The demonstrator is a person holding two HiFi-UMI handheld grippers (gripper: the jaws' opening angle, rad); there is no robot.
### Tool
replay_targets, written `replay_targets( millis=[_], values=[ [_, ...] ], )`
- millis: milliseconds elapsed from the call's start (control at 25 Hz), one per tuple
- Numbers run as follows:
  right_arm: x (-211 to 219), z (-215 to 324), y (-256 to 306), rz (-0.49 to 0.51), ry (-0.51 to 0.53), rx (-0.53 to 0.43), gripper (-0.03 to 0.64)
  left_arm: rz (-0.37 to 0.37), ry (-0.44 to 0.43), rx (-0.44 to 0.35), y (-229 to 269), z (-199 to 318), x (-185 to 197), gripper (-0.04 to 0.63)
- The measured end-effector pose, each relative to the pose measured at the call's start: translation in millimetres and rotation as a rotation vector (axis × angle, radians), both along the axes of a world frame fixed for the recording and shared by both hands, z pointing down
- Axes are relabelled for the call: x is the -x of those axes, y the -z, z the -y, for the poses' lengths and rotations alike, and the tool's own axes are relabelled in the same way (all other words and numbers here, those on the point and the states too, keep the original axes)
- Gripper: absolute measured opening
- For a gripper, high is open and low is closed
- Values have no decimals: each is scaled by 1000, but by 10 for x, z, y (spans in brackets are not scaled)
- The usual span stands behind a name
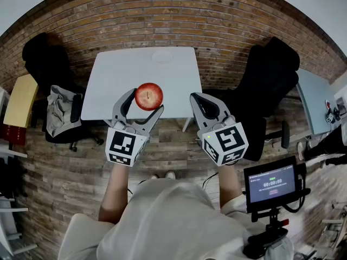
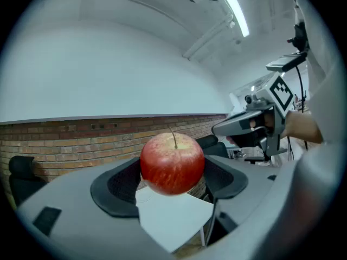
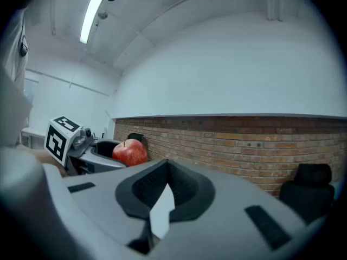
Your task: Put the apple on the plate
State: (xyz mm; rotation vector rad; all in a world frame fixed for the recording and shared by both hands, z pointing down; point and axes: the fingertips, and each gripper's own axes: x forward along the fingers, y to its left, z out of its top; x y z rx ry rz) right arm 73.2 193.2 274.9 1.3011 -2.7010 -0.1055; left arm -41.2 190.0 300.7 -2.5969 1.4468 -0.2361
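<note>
A red apple (image 1: 149,96) with a short stem sits upright between the two dark pads of my left gripper (image 1: 145,101), which is shut on it in the air over the near edge of the white table (image 1: 119,75). In the left gripper view the apple (image 2: 172,163) fills the gap between the pads. A pale plate (image 1: 162,56) lies at the table's far edge. My right gripper (image 1: 196,98) hangs beside the table's near right corner with its jaws together and nothing in them. From the right gripper view, the apple (image 3: 130,151) shows far off to the left.
A black office chair (image 1: 46,53) stands left of the table and another (image 1: 271,75) at its right. A grey bag (image 1: 59,110) rests on a seat at the left, beside a yellow table (image 1: 20,99). A small monitor (image 1: 270,184) on a stand is at lower right.
</note>
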Motion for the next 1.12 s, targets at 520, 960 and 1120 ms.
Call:
replay_targets(
  millis=[520, 960, 1120],
  values=[
    [-67, -22, -131, 47, 13, 25, 3, -8, 25, 9, -112, -68, -11, 370],
    [-105, 674, -356, 26, 9, 80, 3, -38, 17, 44, -278, 737, -77, 370],
    [-92, 981, -409, 16, 0, 89, 3, -45, 10, 49, -324, 1099, -45, 370]
  ],
)
